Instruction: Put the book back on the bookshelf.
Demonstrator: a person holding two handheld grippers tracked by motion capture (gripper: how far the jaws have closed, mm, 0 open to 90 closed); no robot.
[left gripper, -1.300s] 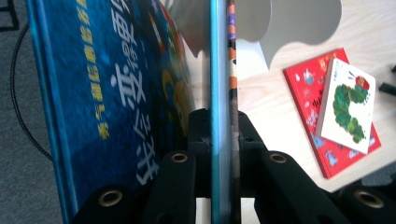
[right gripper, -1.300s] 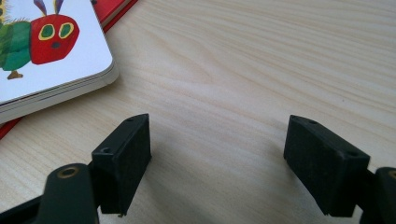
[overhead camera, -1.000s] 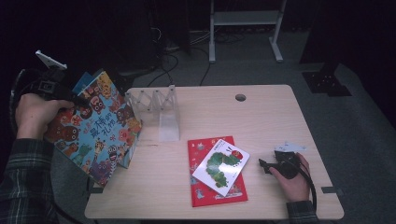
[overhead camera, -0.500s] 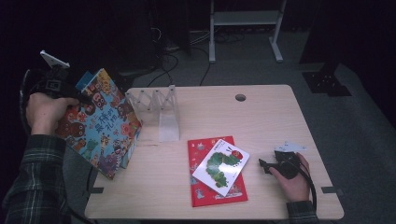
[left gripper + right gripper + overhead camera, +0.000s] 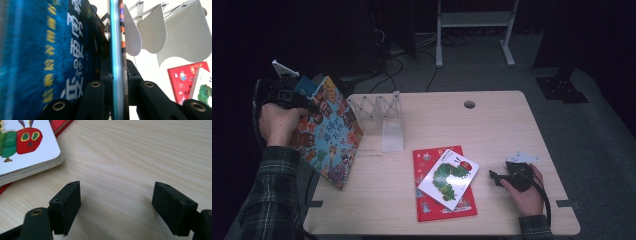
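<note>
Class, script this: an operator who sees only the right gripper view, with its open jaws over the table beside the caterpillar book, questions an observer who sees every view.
Operator: What is the other hand doing?
Observer: The left hand-held gripper is shut on a colourful owl-patterned picture book, holding it tilted over the left edge of the light wooden table.
Operator: Where might that book go?
Observer: Probably into the white metal accordion book rack standing right beside it; its slots hold no book.
</note>
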